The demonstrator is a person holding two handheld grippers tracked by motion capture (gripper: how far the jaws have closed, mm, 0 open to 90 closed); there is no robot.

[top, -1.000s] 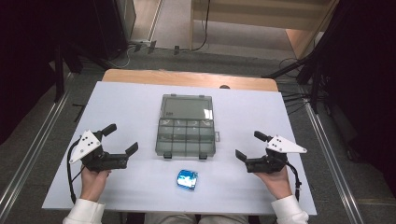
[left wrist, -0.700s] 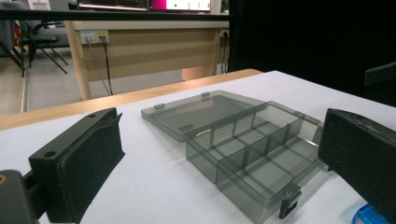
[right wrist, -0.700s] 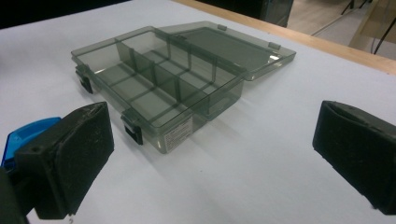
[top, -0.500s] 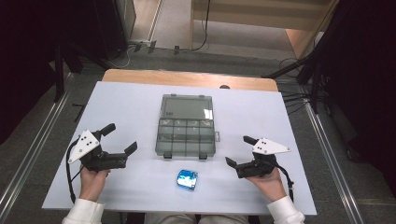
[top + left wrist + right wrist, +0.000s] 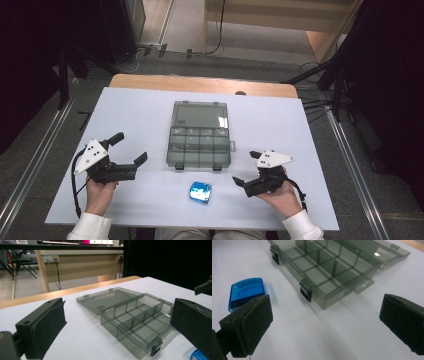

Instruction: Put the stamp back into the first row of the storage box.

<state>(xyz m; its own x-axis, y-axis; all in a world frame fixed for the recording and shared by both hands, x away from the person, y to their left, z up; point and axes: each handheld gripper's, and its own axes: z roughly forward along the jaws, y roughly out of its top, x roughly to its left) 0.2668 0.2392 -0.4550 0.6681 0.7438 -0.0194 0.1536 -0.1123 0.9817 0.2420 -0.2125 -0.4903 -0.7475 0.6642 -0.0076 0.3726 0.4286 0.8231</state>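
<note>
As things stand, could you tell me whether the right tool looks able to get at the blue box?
Probably yes: the right tool is open, and bare table lies between it and the blue box.

Smoky grey compartment box (image 5: 200, 145) lies open mid-table in front of me, its lid (image 5: 200, 115) flat on the far side, dividers splitting the tray, two dark latches on the near edge. A small blue translucent case (image 5: 200, 192) sits just short of it, apart.
</note>
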